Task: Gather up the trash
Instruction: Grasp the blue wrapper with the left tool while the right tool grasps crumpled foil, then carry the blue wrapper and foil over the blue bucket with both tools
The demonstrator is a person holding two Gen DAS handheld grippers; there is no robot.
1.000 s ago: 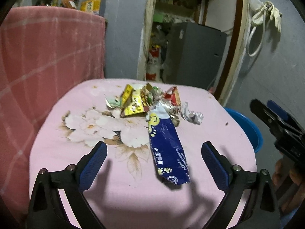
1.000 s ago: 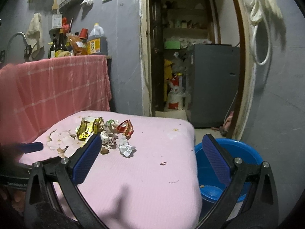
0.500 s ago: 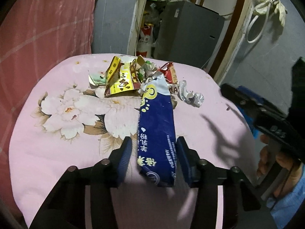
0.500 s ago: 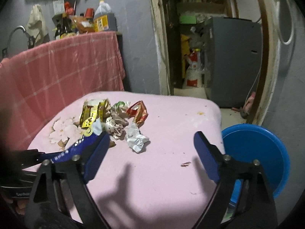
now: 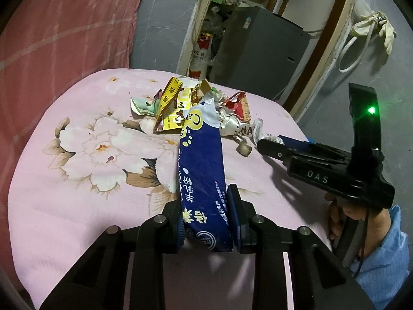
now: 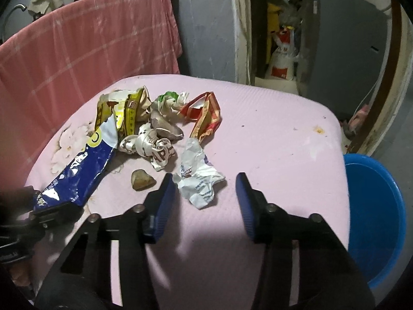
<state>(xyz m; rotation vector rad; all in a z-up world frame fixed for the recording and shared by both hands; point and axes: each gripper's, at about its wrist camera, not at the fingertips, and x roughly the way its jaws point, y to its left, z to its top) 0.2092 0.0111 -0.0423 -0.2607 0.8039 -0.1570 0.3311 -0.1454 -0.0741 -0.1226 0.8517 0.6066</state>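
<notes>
A long dark-blue wrapper (image 5: 201,160) lies on the pink flowered tabletop (image 5: 77,180), running from a heap of trash toward me. My left gripper (image 5: 207,206) is closing on its near end, and both pads touch it. The same blue wrapper (image 6: 77,170) shows at the left of the right wrist view. My right gripper (image 6: 204,180) is closing around a crumpled white wrapper (image 6: 198,180); its pads stand apart from the paper. The heap holds a yellow wrapper (image 6: 124,111), a red wrapper (image 6: 206,116) and crushed white paper (image 6: 155,144).
A blue basin (image 6: 374,206) stands on the floor past the table's right edge. A small brown lump (image 6: 142,179) lies left of the right gripper. A pink checked cloth (image 6: 90,46) hangs behind the table. A doorway and a grey cabinet (image 6: 343,59) lie beyond.
Both grippers have narrowed from wide open. The left one has come forward onto the blue wrapper's end. The right one has moved down and in over the white wrapper.
</notes>
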